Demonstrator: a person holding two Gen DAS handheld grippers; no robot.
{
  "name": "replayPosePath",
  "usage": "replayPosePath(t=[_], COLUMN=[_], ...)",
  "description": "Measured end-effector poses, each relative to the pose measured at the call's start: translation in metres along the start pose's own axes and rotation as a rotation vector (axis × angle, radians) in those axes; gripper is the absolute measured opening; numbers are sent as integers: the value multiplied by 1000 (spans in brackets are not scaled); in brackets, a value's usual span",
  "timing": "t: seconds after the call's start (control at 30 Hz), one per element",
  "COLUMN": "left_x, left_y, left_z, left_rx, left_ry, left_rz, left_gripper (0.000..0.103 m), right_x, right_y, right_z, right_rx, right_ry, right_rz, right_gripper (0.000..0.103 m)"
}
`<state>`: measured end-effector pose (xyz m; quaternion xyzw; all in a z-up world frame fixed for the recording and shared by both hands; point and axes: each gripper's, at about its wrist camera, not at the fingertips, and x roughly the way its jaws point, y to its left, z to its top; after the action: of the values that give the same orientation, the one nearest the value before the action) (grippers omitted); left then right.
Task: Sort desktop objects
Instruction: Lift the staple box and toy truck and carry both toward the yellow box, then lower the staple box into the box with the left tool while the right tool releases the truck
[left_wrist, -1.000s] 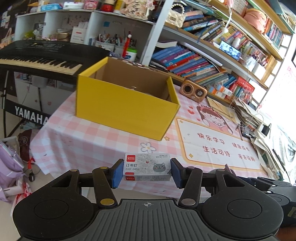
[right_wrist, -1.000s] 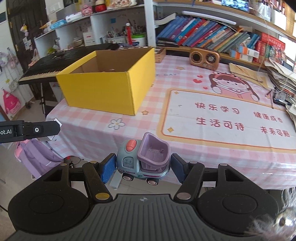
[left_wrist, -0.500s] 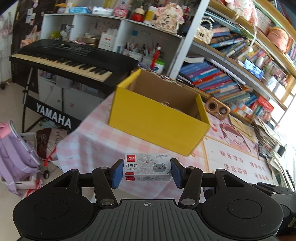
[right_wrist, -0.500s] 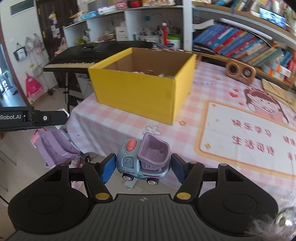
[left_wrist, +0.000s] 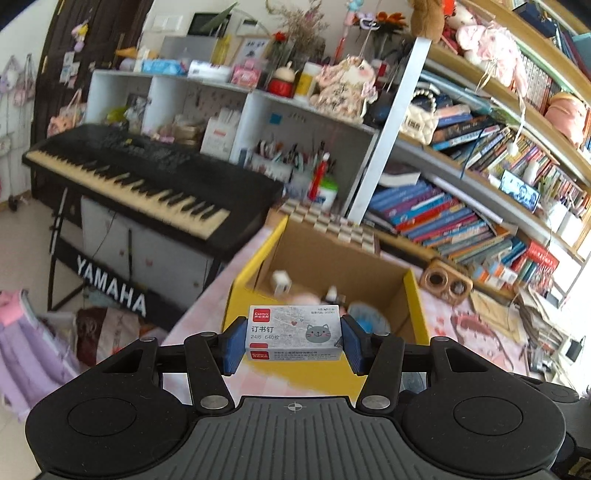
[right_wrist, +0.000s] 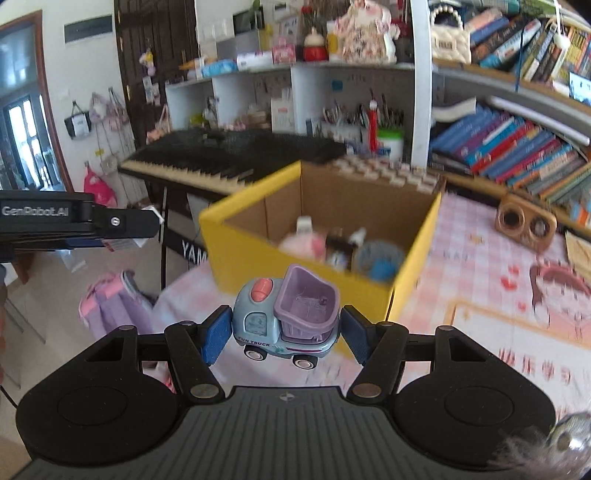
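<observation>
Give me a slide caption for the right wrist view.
Right gripper carries a toy truck toward the open yellow box.

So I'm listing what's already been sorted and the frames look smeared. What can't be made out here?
- Things inside the yellow box: motion-blurred in both wrist views; only pink, white and blue blobs show.
- Box's near inner floor: hidden by its front wall and, in the left view, by the staple box the left gripper holds.
- Tablecloth under the toy truck in the right gripper: blurred.
- Left gripper in the right view: cut off by the left edge.
</observation>
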<state>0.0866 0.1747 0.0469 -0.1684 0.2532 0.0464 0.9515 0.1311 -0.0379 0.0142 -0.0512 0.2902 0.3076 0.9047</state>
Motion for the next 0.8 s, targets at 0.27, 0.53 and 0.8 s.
replayPosePath(t=[0.27, 0.53, 0.8], left_x=[53, 122, 190], left_y=[-21, -36, -42], left_z=[37, 53, 68], left_rx=[45, 106, 134], left_ry=[-23, 47, 188], left_rz=[-9, -7, -4], left_gripper=[52, 52, 52], right_x=[27, 82, 147], right_y=[-35, -73, -73], right_z=[47, 83, 82], right_rx=[-32, -68, -285], right_ry=[-58, 12, 174], right_rz=[-17, -17, -47], right_gripper=[62, 62, 62])
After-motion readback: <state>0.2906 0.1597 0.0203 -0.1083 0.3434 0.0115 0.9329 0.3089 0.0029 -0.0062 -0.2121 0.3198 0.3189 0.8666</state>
